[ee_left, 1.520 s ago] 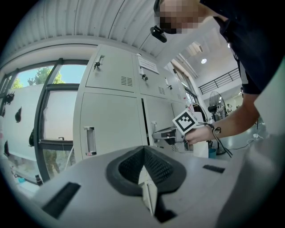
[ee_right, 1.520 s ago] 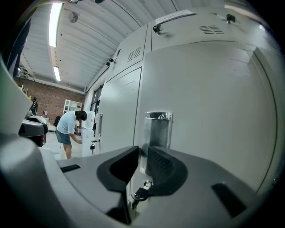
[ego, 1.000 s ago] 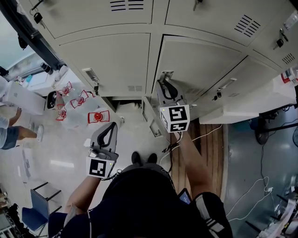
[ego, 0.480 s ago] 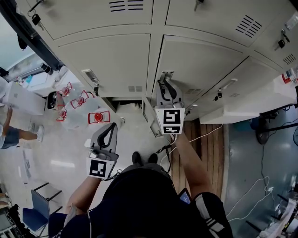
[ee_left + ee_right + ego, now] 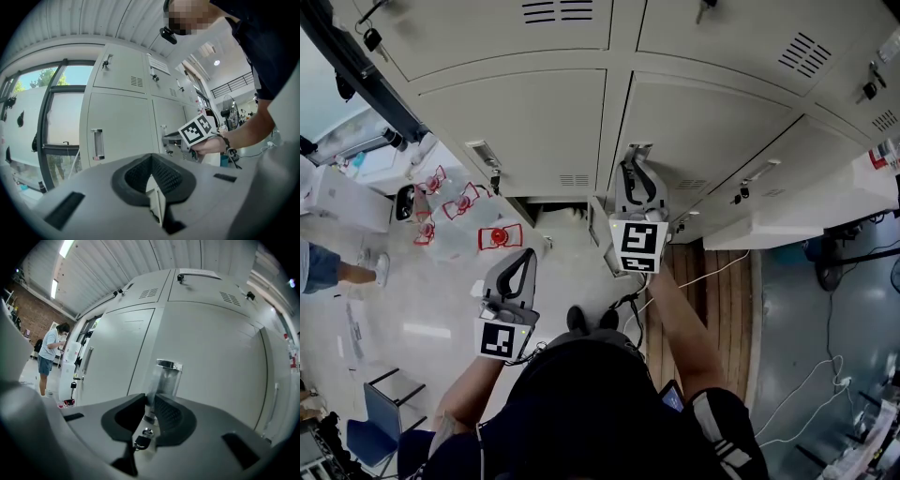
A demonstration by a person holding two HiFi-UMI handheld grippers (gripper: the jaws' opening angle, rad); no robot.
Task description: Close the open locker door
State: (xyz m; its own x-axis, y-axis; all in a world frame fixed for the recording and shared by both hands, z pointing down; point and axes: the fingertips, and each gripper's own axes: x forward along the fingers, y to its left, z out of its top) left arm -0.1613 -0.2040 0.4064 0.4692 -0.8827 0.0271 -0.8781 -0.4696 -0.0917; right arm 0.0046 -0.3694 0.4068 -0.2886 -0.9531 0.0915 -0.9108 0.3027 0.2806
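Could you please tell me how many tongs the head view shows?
2: left tongs lower left, clear of the lockers; right tongs closed on a locker handle.

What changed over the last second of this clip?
The right claw, clamped on the door handle, rolled slightly, tilting its marker cube. The bystander at the left edge stepped further out of frame. The left claw, the locker door and the other lockers stayed put.

Locker door (image 5: 712,131) lt grey — handle (image 5: 165,377) prob. chrome.
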